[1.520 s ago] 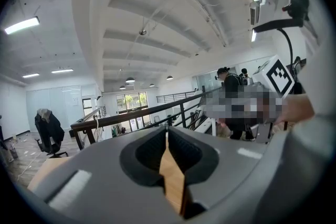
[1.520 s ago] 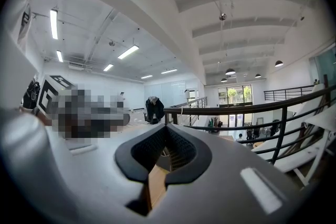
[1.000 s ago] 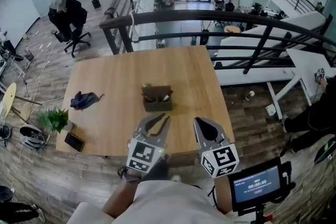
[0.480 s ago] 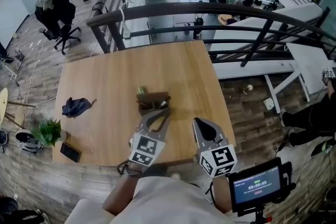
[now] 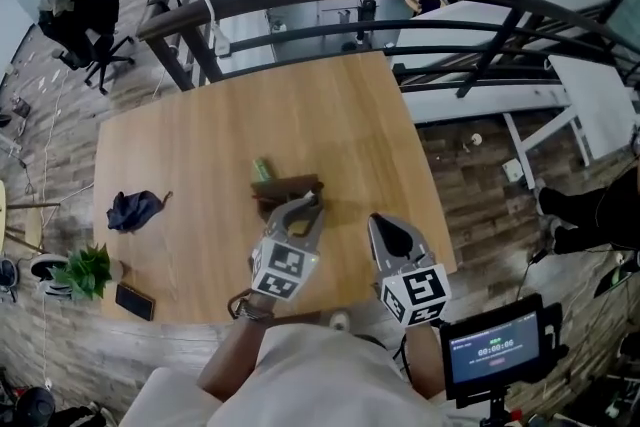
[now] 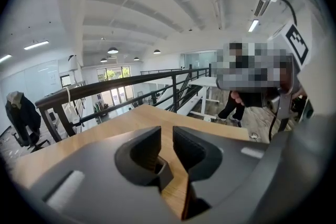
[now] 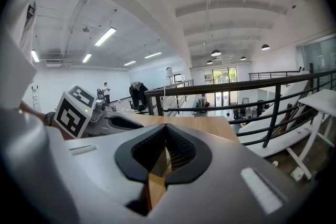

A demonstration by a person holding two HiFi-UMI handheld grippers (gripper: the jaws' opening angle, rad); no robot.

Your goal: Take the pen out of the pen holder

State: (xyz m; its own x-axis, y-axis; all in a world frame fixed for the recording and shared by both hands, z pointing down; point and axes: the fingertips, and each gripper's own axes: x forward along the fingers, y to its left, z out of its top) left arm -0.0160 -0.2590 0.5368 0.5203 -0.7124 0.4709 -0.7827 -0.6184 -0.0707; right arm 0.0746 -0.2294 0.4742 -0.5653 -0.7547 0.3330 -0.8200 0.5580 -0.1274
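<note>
Head view: left claw [image 5: 308,206] slightly parted, empty, just beside pen holder [image 5: 283,187]; right claw [image 5: 384,227] closed, empty.

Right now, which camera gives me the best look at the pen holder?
The head view: the brown pen holder sits on the table, right at the tips of the left gripper. The left gripper view shows only its parted jaws and tabletop; the right gripper view shows closed jaws and the left gripper, no holder.
</note>
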